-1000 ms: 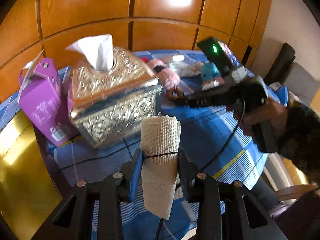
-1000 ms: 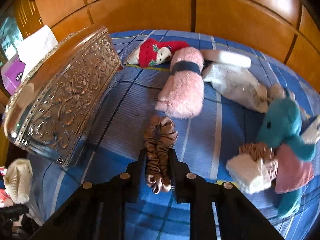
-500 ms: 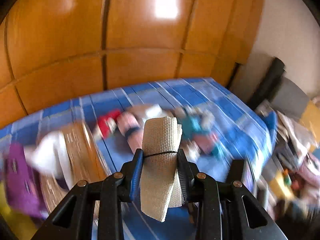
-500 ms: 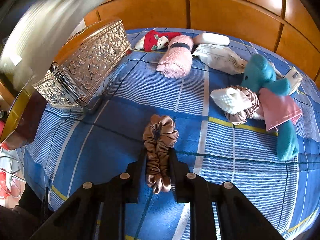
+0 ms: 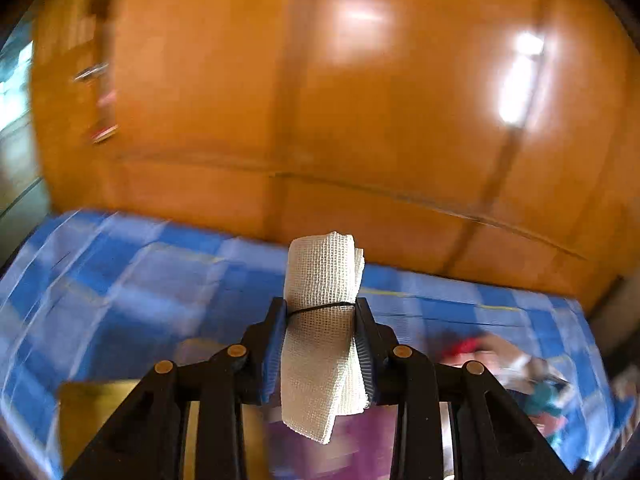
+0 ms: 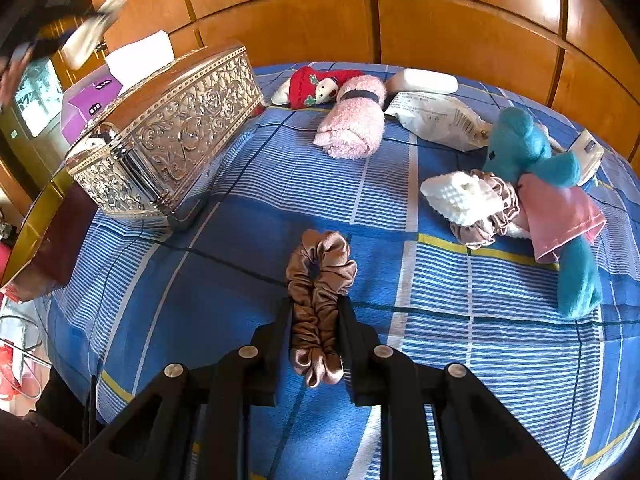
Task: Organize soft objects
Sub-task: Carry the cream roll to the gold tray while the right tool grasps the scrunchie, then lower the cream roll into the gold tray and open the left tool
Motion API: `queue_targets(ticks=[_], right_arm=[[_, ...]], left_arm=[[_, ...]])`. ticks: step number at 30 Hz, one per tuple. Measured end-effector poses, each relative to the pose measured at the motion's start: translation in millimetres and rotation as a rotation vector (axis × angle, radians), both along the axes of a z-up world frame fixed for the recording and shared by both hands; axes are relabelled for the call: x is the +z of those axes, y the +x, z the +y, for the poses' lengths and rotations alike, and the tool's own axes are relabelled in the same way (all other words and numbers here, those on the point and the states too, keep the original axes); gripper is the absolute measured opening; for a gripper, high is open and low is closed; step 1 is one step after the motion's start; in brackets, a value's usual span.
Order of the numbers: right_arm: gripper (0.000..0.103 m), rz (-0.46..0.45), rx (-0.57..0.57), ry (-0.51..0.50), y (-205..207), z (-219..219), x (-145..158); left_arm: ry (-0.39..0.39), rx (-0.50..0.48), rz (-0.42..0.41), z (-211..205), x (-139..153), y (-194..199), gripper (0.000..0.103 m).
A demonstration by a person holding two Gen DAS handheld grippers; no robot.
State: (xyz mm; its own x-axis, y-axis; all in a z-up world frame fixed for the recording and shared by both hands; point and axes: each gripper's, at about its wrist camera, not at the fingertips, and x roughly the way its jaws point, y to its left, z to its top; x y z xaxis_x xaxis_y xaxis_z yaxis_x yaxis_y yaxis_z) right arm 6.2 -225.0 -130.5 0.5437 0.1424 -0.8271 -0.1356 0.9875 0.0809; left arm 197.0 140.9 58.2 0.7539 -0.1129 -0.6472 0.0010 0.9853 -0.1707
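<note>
An embossed silver tissue box with a wooden lid stands on the blue checked tablecloth, a white tissue rising behind it. A purple carton sits just beside it, and a gold-edged box (dark red inside) lies near the table's left edge. Orange wooden wall panels fill the background. A white printed packet rests farther back.

Bright daylight fills the room. Left wrist view is smeared with motion blur: the blue checked tablecloth streaks, while glare patches bloom on the glossy orange wood panelling. Right wrist view is sharp, the embossed silver metal box gleaming; fisheye bends the edges, corners black
</note>
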Motion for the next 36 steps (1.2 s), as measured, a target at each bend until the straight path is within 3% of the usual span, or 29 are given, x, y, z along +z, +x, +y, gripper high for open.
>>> queue_targets(ticks=[4,7,11,14,17,21,23,28,36], right_arm=[[0.021,-0.017,-0.003,-0.018,-3,2,0],[0.021,-0.017,-0.011,-0.035,-3,4,-1],[0.021,-0.009,-0.020,-0.061,-1,9,0],[0.021,-0.001,-0.024,-0.087,-1,13,1],[0.021,0.002,-0.028,-0.108,0,16,2],[0.021,0.004,-0.042,-0.115,0,18,1],[0.021,0.009,-0.044,-0.122,1,20,2],[0.019,0.067,-0.047,-0.043,19,13,14],[0.019,0.005,-0.006,-0.028,74,25,79]], left_arm=[[-0.004,0.142,0.068,74,-40,-37,0.033],[-0.017,0.182,0.126,98,-73,-66,0.033],[-0.071,0.183,0.221,93,-126,-93,0.033],[-0.106,0.152,0.255,75,-147,-97,0.034],[-0.117,0.144,0.266,57,-152,-91,0.036],[-0.090,0.174,0.234,49,-146,-82,0.062],[-0.052,0.179,0.195,45,-137,-87,0.066],[0.020,0.161,0.144,42,-120,-104,0.068],[0.094,0.149,0.090,41,-104,-131,0.069]])
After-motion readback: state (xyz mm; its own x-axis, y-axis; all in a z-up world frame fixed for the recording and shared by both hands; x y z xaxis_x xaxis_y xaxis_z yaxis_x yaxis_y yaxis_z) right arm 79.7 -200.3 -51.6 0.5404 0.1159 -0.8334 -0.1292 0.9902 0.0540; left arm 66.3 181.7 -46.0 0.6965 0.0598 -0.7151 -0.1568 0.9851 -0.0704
